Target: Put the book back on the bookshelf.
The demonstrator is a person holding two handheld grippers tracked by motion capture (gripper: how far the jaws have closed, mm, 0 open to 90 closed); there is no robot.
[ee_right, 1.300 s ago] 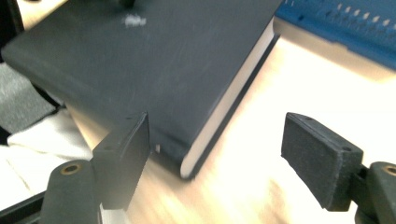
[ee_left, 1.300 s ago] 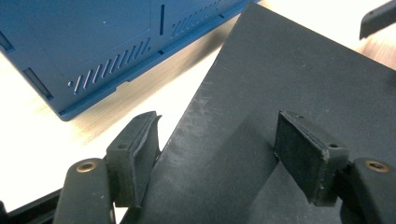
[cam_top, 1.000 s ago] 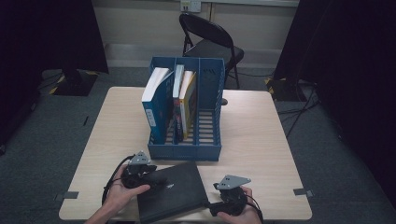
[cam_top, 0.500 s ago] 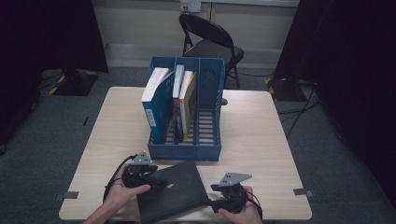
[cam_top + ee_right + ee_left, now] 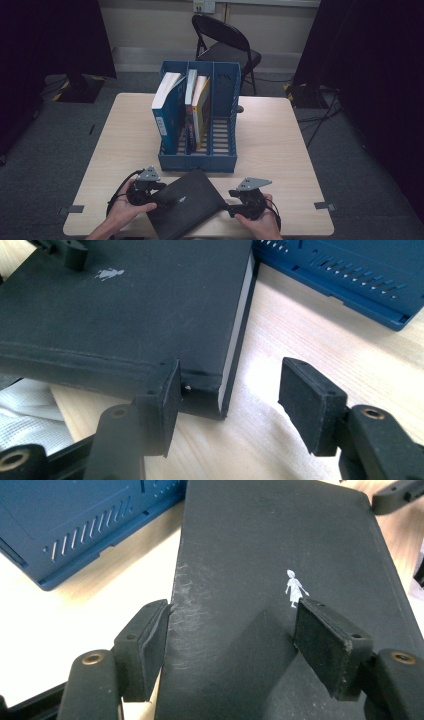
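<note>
Lying flat: black book (image 5: 186,202), on surface (image 5: 125,135) before blue rack (image 5: 200,162).
Left tool (image 5: 232,630): jaws spread wide, book's edge between, not clamped.
Right tool (image 5: 227,390): jaws just closing, book's corner between, unpinched.

One camera overhead, two riding low

The high view looks forward and down over the table (image 5: 125,125); both gripper views sit close above its surface, sharing the black book (image 5: 280,545) and the blue file rack (image 5: 350,270).
</note>
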